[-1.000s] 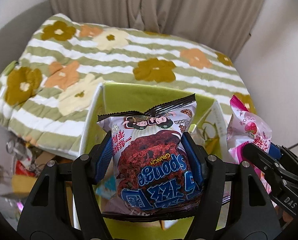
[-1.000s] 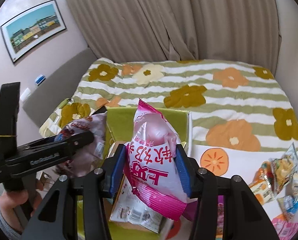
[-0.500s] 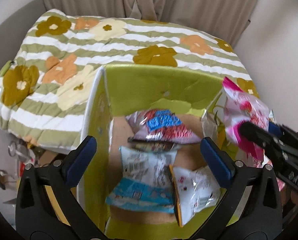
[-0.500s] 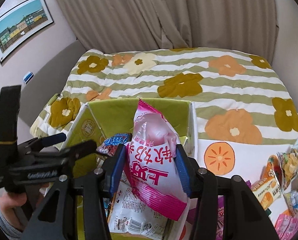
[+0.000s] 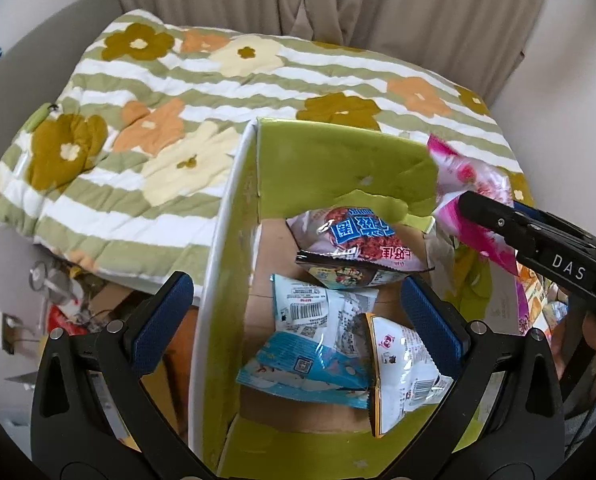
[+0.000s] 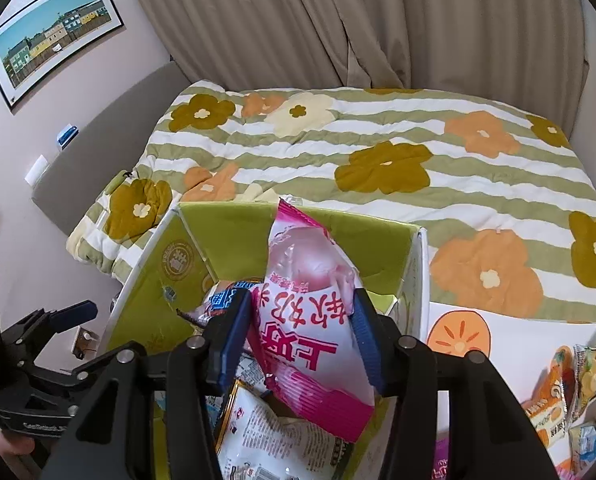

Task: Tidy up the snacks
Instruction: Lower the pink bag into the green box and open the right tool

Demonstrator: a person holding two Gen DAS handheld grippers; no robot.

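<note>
A green cardboard box stands open on the bed's edge. Inside lie a chocolate Sponge Crunch packet, a blue-and-white packet and a white packet. My left gripper hovers wide open above the box, holding nothing. In the right wrist view, my right gripper has a pink-and-white snack packet between its pads, over the box's right side. Its jaws are opening, but the pads still touch the packet. The same pink packet shows at the right of the left wrist view.
A quilt with green stripes and flowers covers the bed behind the box. Several loose snack packets lie at the right beside a white sheet with an orange fruit print. Floor clutter sits left of the box.
My left gripper opened and the Sponge Crunch packet dropped into the box. The right gripper came down and forward over the box with the pink packet.
</note>
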